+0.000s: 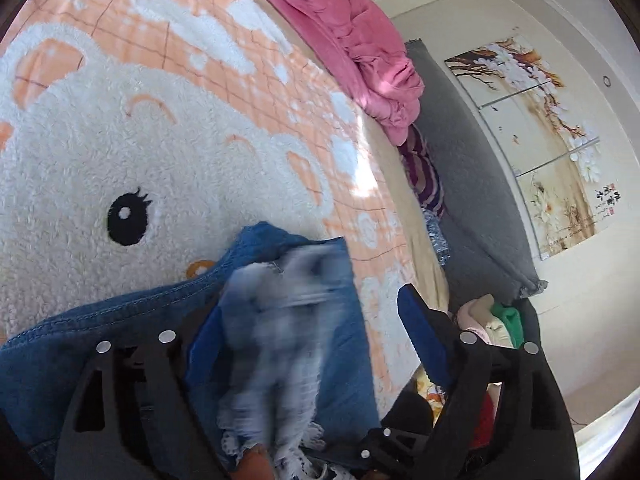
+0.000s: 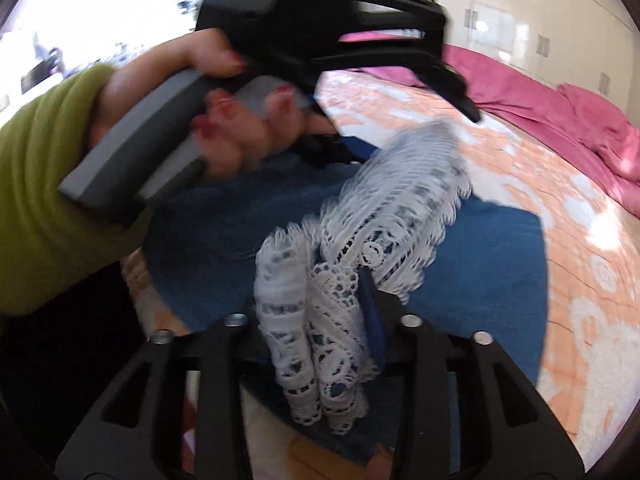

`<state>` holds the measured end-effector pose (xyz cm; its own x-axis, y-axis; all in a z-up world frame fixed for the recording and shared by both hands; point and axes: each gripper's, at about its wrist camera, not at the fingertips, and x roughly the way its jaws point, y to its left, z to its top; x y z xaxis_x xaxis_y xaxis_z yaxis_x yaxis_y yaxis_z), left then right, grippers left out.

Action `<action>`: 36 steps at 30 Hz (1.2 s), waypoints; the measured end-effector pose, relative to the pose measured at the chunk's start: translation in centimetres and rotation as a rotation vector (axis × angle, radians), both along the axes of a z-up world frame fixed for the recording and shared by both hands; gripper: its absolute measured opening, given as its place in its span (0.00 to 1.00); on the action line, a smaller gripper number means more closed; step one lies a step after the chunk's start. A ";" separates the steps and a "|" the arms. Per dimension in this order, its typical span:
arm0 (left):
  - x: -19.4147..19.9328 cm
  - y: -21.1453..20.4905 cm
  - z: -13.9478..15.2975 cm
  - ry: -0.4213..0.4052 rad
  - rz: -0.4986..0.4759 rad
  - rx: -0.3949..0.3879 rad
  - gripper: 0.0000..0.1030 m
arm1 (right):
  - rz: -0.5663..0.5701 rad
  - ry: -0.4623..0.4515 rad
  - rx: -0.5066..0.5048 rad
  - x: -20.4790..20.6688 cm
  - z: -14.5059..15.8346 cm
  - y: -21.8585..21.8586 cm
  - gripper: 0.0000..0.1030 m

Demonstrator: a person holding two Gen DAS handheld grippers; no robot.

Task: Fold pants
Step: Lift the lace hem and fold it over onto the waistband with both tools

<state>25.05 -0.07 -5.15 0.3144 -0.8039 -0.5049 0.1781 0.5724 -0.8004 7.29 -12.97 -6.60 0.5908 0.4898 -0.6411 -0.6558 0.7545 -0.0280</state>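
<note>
The pants [image 1: 328, 344] are lying on the bed, on a fleecy peach blanket [image 1: 168, 92] with a large white cartoon face, and they are blue denim with white lace trim [image 2: 344, 332] along the leg hems. In the left wrist view the left tool [image 1: 308, 320] is standing wide, its two blue-padded fingers well apart. One finger is sitting against the denim on the left, the other is hanging free over the blanket edge on the right, and a blurred fold of denim and lace is rising between them; whether the fabric is only draped there or is being pushed by the near finger, the blur is not letting me tell.

In the right wrist view the right tool [image 2: 336, 304] is pinching narrow on the bunched lace hem, the trim spilling up and over its fingers while the denim spreads out flat beneath. Beyond it, a hand [image 2: 224, 120] with red nails and a green sleeve is gripping the grey handle of the left tool [image 2: 460, 92], which is hovering above the far part of the pants, blurred.

A pink quilt [image 1: 360, 48] is lying crumpled along the far side of the bed. Beside the bed a grey pillow [image 1: 472, 184] is leaning against the wall under a flower painting [image 1: 544, 140], and white wardrobe doors [image 2: 560, 28] are showing behind the quilt
</note>
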 end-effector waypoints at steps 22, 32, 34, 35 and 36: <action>1.2 0.1 -1.5 -0.040 0.093 0.184 0.19 | 0.002 -0.190 -0.206 -3.3 -0.7 -0.4 0.11; 0.1 2.2 0.1 -0.109 0.176 0.255 0.46 | 0.065 -0.015 -0.017 -2.9 1.1 -4.1 0.38; -0.7 3.2 1.3 -0.128 0.213 0.262 0.47 | 0.068 0.022 0.063 -3.1 1.9 -5.7 0.44; -1.1 3.6 1.8 -0.133 0.224 0.259 0.48 | 0.064 0.040 0.112 -3.1 2.3 -6.8 0.47; -1.8 3.9 2.4 -0.145 0.239 0.263 0.48 | 0.048 0.048 0.147 -3.2 2.6 -7.4 0.47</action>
<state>23.30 3.84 -2.77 0.5605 -0.5483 -0.6207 0.1157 0.7939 -0.5969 4.07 -20.39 -3.97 0.5349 0.6073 -0.5875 -0.6889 0.7160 0.1128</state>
